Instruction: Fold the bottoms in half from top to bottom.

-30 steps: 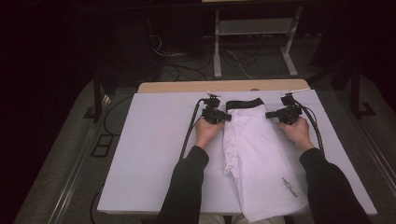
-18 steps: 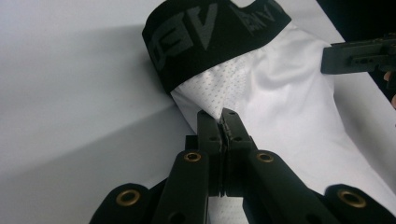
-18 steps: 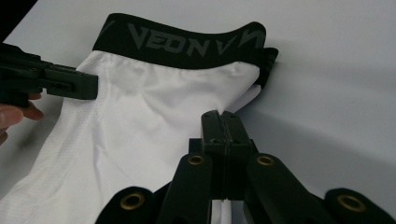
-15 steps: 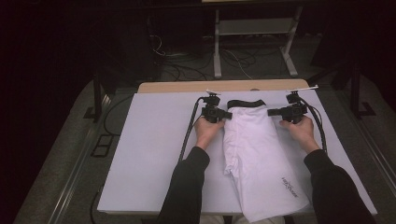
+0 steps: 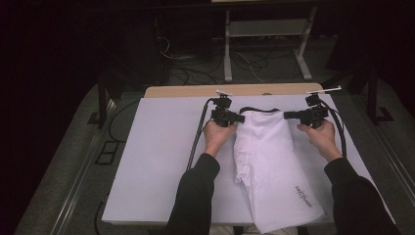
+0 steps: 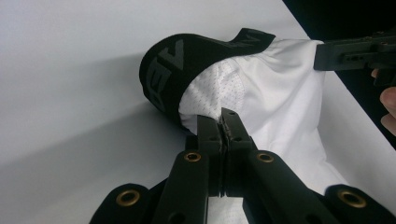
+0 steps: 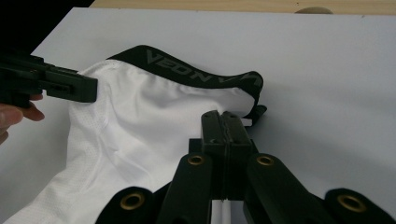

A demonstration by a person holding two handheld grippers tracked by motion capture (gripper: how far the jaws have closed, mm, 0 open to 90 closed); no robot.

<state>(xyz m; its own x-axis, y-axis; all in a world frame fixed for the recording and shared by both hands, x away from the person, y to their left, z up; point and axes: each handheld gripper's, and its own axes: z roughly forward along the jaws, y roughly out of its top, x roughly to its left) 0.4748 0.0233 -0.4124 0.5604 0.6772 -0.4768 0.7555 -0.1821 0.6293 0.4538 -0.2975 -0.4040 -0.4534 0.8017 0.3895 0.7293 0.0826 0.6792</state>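
White shorts [image 5: 271, 166] with a black lettered waistband [image 5: 259, 109] lie lengthwise on the white-covered table [image 5: 156, 161], legs toward the near edge. My left gripper [image 5: 241, 118] is shut on the white fabric at the waist's left side, and the left gripper view shows its jaws pinching cloth [image 6: 223, 122] just below the waistband [image 6: 173, 70]. At the waist's right side my right gripper [image 5: 287, 115] is shut on the corner [image 7: 226, 119]. The waist hangs lifted between the two. The waistband [image 7: 196, 70] arches open in the right gripper view.
A strip of bare wooden tabletop [image 5: 195, 91] shows at the far edge. Beyond it, on the dark floor, stand a metal frame [image 5: 230, 54] and loose cables [image 5: 181, 58]. The left gripper's cable [image 5: 198, 134] trails across the sheet. White sheet spreads wide on the left.
Both hands have risen and moved toward the table's far edge, drawing the waist of the shorts along and lifting it. Both grips stay shut.
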